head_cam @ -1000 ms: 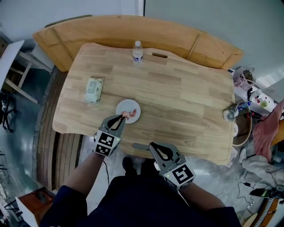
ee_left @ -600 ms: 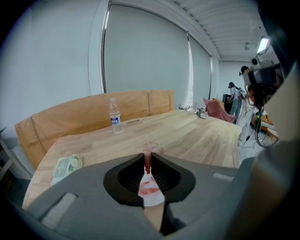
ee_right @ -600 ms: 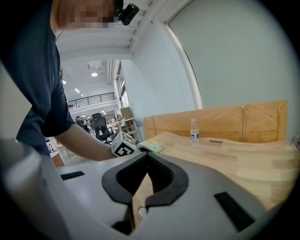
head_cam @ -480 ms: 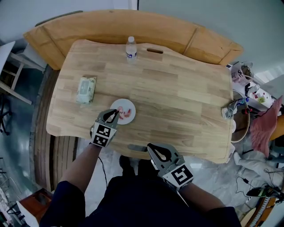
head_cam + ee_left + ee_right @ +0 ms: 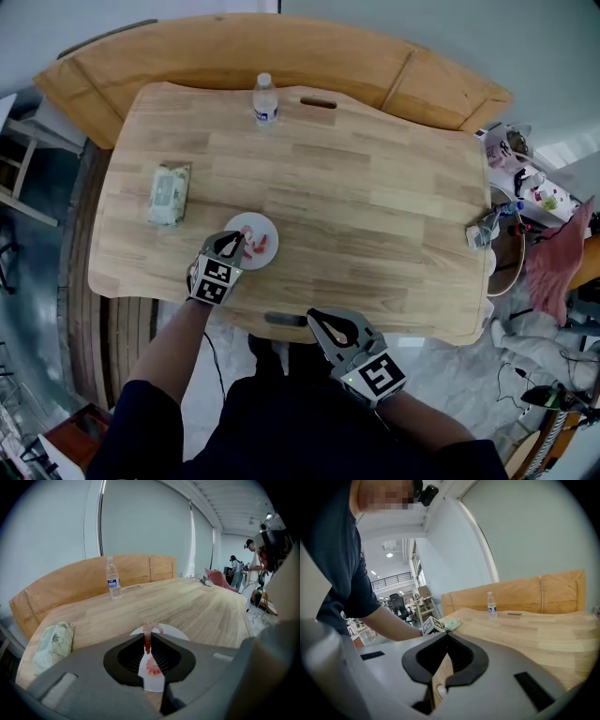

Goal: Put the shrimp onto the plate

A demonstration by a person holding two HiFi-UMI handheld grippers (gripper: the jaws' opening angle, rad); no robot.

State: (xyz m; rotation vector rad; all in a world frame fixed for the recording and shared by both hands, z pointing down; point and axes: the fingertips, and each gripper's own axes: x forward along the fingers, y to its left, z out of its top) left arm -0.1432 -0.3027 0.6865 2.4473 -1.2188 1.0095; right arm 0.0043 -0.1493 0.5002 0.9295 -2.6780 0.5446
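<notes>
Keeps the right gripper (image 5: 317,319) parked as a second ago by the near edge of the table (image 5: 375,206), jaws pressed together on nothing. Holds the left gripper (image 5: 148,638) much as before at the near-left rim of the plate (image 5: 263,225), jaws pinching a shrimp (image 5: 147,644), tail up, over the white. Shows another pink piece (image 5: 152,666), likely a second shrimp, already lying on the plate. Leaves, by this reading, only the release. Farther off: wipes pack (image 5: 169,194), then water bottle (image 5: 265,101).

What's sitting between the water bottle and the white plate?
Nothing: in the head view, only bare table lies between the water bottle and the plate.
</notes>
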